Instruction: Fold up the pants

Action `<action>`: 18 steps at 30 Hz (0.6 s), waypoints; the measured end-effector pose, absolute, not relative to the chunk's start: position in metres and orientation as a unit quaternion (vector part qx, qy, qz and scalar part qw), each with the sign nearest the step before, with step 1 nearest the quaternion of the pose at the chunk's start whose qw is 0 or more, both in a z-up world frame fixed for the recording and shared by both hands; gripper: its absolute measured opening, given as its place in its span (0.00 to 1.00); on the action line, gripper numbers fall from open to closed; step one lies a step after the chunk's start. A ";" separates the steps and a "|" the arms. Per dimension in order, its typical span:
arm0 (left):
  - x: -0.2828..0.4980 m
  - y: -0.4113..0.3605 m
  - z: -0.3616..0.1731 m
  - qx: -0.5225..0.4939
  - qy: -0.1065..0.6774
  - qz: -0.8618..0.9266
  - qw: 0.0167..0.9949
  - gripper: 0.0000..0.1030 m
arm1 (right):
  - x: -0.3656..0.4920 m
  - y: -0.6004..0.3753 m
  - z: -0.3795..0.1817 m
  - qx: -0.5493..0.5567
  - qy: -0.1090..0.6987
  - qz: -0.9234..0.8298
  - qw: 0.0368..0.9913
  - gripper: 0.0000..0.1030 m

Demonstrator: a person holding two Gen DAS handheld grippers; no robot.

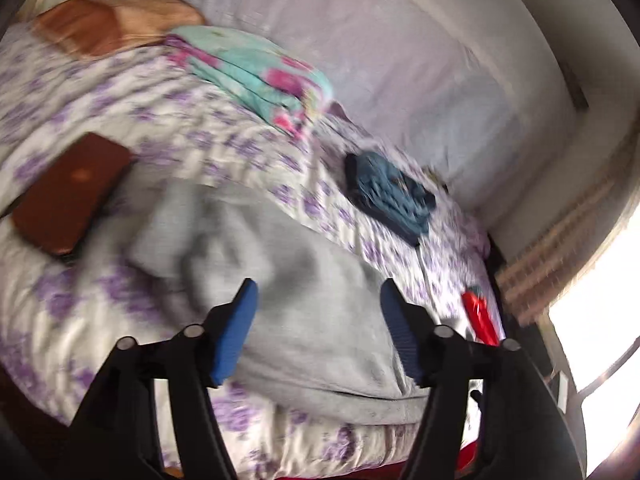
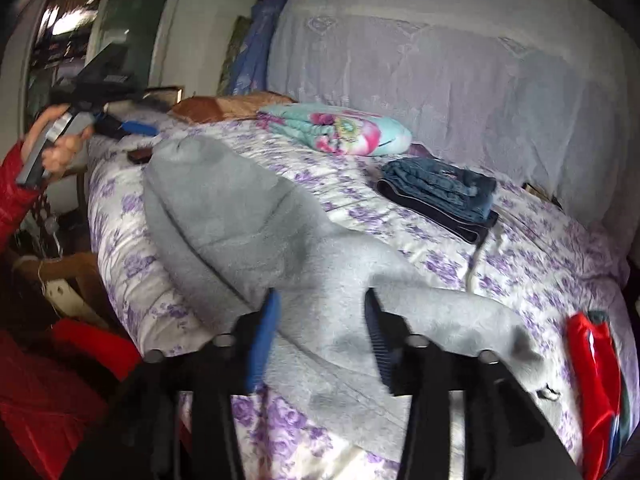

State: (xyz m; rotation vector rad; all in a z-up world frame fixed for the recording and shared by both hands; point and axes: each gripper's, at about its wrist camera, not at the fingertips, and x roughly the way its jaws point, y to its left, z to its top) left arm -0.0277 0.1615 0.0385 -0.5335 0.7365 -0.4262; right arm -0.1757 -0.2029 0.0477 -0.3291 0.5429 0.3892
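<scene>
Grey pants (image 1: 304, 292) lie spread and rumpled on the bed's purple-flowered sheet (image 1: 224, 148); they also show in the right wrist view (image 2: 248, 224), running from far left toward the near right. My left gripper (image 1: 316, 304) is open and empty, hovering over the pants. It also shows in the right wrist view (image 2: 132, 128), held in a hand at the far left above the pants' far end. My right gripper (image 2: 320, 320) is open and empty above the pants' near part.
Folded blue jeans (image 2: 440, 196) and a folded turquoise-pink blanket (image 2: 340, 130) lie toward the headboard (image 2: 460, 60). A brown wallet-like case (image 1: 68, 192) lies on the bed's left. A red shiny item (image 2: 596, 384) sits at the bed's right edge. A brown pillow (image 1: 112, 24) lies far back.
</scene>
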 end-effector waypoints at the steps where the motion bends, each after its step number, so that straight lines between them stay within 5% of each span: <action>1: -0.021 0.151 0.032 -0.245 0.363 -0.207 0.875 0.63 | -0.177 -0.196 0.042 -0.179 0.267 0.189 0.928 0.47; 9: 0.004 0.152 -0.025 -0.279 0.412 -0.216 0.840 0.62 | -0.171 -0.169 0.002 -0.322 0.256 0.154 0.898 0.45; 11: 0.002 0.159 -0.025 -0.298 0.413 -0.221 0.831 0.62 | -0.171 -0.162 -0.005 -0.356 0.242 0.147 0.891 0.32; 12: 0.003 0.162 -0.025 -0.308 0.416 -0.223 0.826 0.61 | -0.171 -0.159 -0.005 -0.371 0.234 0.139 0.888 0.14; 18: -0.010 0.159 -0.017 -0.277 0.420 -0.208 0.839 0.59 | -0.192 -0.165 0.036 -0.333 0.218 0.142 0.907 0.09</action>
